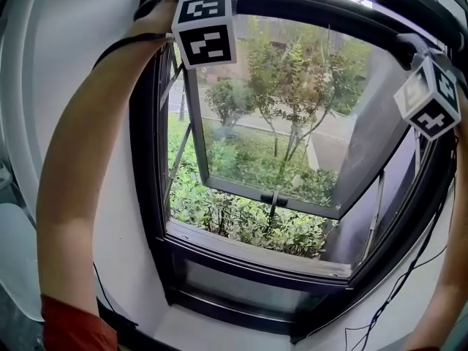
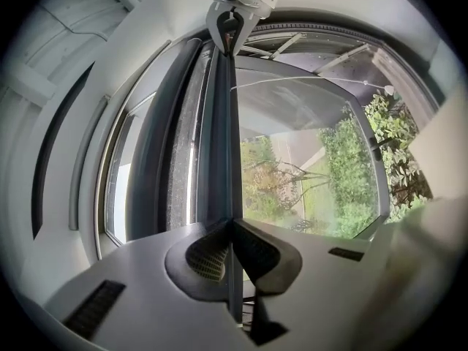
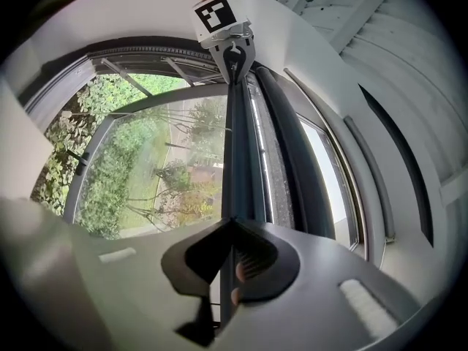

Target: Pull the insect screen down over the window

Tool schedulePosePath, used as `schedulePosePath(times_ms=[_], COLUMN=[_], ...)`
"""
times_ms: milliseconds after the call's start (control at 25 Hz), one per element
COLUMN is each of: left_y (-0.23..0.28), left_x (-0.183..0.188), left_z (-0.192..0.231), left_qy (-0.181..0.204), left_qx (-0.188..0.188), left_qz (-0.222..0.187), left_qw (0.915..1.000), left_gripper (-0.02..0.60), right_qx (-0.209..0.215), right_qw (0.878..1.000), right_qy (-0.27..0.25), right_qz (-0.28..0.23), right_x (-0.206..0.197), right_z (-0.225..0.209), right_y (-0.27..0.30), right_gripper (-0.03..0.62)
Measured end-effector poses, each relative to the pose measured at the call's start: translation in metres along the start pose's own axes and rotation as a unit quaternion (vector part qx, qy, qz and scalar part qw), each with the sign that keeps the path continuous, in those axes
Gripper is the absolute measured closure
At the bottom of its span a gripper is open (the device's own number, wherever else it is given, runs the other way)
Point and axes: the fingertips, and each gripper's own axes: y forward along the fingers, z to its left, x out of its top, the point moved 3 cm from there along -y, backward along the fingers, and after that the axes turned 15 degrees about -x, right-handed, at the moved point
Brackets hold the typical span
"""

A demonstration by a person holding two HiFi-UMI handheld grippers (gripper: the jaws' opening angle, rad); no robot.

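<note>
The insect screen's dark pull bar lies across the top of the window opening. In the head view both arms reach up to it, the left gripper's marker cube at the top left and the right gripper's cube at the top right. In the left gripper view my left gripper is shut on the thin bar, which runs on to the right gripper. In the right gripper view my right gripper is shut on the same bar, with the left gripper at its far end.
The glass sash is tilted outward, with a black handle on its lower rail. Shrubs and a path lie outside. The sill is below. Black cables hang at the right wall, and a white chair stands at the left.
</note>
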Motion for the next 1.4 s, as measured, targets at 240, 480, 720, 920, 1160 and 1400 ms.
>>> schedulePosePath(times_ms=[240, 480, 720, 920, 1160, 1400], left_y=[-0.005, -0.012, -0.016, -0.018, -0.021, -0.024], left_x=[0.0, -0.001, -0.001, -0.004, -0.005, -0.006], left_z=[-0.025, -0.049, -0.077, -0.102, -0.132, -0.153], left_qy=[0.001, 0.0, -0.006, -0.006, -0.004, -0.008], left_qx=[-0.008, -0.015, -0.018, -0.026, -0.036, -0.043], left_qz=[-0.004, -0.007, -0.012, -0.017, -0.017, -0.021], left_qw=[1.0, 0.9999, 0.9997, 0.9995, 0.9992, 0.9988], left_gripper=[0.558, 0.558, 0.557, 0.558, 0.558, 0.557], right_qx=[0.008, 0.042, 0.04, 0.052, 0.064, 0.067], right_qw=[1.0, 0.999, 0.999, 0.998, 0.997, 0.997], right_qy=[0.004, 0.008, 0.018, 0.015, 0.017, 0.021], right_qz=[-0.008, -0.008, -0.017, -0.023, -0.029, -0.028], right_x=[0.002, -0.002, 0.0, 0.003, 0.005, 0.005], right_z=[0.018, 0.046, 0.063, 0.083, 0.106, 0.121], right_y=[-0.017, -0.033, -0.051, -0.066, -0.085, -0.099], right_gripper=[0.565, 0.565, 0.565, 0.566, 0.565, 0.565])
